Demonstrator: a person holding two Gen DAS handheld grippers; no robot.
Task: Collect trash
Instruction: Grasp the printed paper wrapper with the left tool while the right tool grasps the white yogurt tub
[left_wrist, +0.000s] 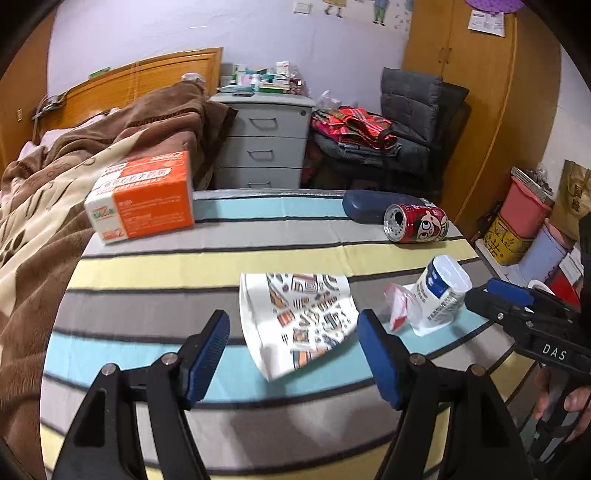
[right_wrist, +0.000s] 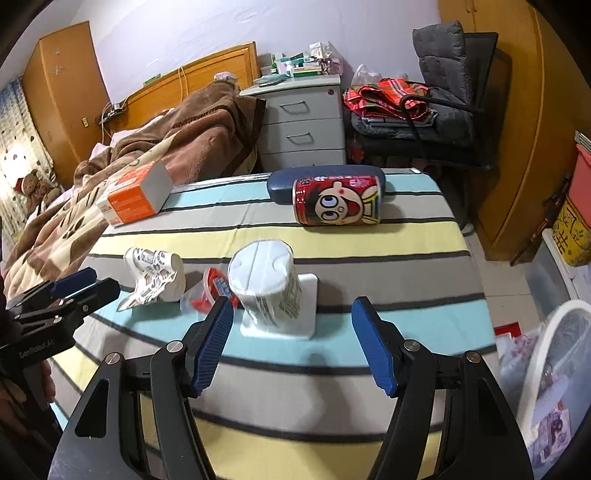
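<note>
A crumpled printed paper cup (left_wrist: 299, 317) lies on the striped tablecloth (left_wrist: 184, 266), just ahead of my left gripper (left_wrist: 291, 358), which is open and empty. To its right are a clear red wrapper (left_wrist: 400, 306) and a white pouch with a blue label (left_wrist: 439, 295). A red cartoon can (left_wrist: 415, 223) lies on its side farther back. My right gripper (right_wrist: 293, 345) is open with nothing between its pads, and the white pouch (right_wrist: 266, 288) stands just beyond its left finger. The wrapper (right_wrist: 207, 295), paper cup (right_wrist: 155, 277) and can (right_wrist: 338, 199) also show there.
An orange box (left_wrist: 144, 195) and a dark blue case (left_wrist: 373, 205) sit at the table's far edge. A bed with a brown blanket (left_wrist: 55, 206) is at the left. A white bin with a bag (right_wrist: 546, 350) stands on the floor at the right, beyond the table.
</note>
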